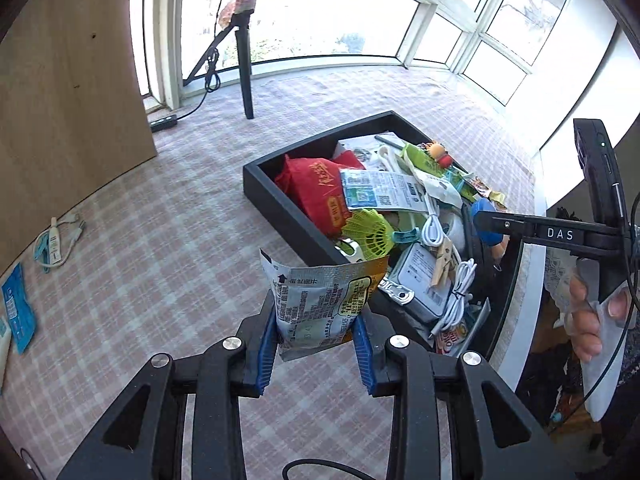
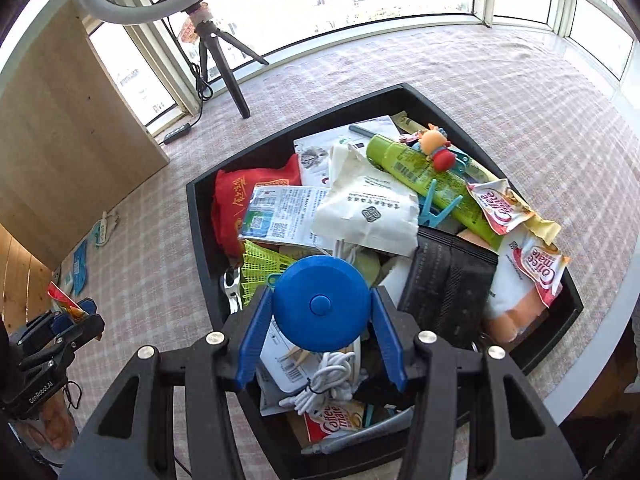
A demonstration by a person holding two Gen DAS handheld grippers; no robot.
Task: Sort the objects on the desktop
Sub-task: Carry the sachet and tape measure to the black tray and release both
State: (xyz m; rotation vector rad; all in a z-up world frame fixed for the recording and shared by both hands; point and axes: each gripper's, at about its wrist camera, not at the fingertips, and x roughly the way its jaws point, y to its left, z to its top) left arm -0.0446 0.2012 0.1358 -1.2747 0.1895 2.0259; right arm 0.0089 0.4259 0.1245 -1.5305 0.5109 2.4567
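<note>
My left gripper (image 1: 316, 320) is shut on a silver and orange sachet (image 1: 324, 300), held above the checked tablecloth just left of the black tray (image 1: 288, 216). In the right wrist view the left gripper (image 2: 76, 316) shows at the far left with the sachet (image 2: 64, 300) in it. My right gripper (image 2: 320, 316) is shut on a round blue tape measure (image 2: 320, 304) over the near part of the black tray (image 2: 196, 232). The tray is piled with a red pouch (image 2: 236, 196), a green tube (image 2: 424, 176), creamer sachets (image 2: 500, 208), white cables (image 2: 324, 384) and a yellow shuttlecock (image 2: 260, 264).
A ring light tripod (image 1: 244, 60) and a power strip (image 1: 164, 122) stand at the back by the window. A wooden board (image 1: 68, 92) rises at the left. Blue packets (image 1: 16, 312) and a white cable (image 1: 60, 240) lie on the cloth at far left. The table edge (image 1: 524, 280) curves past the tray.
</note>
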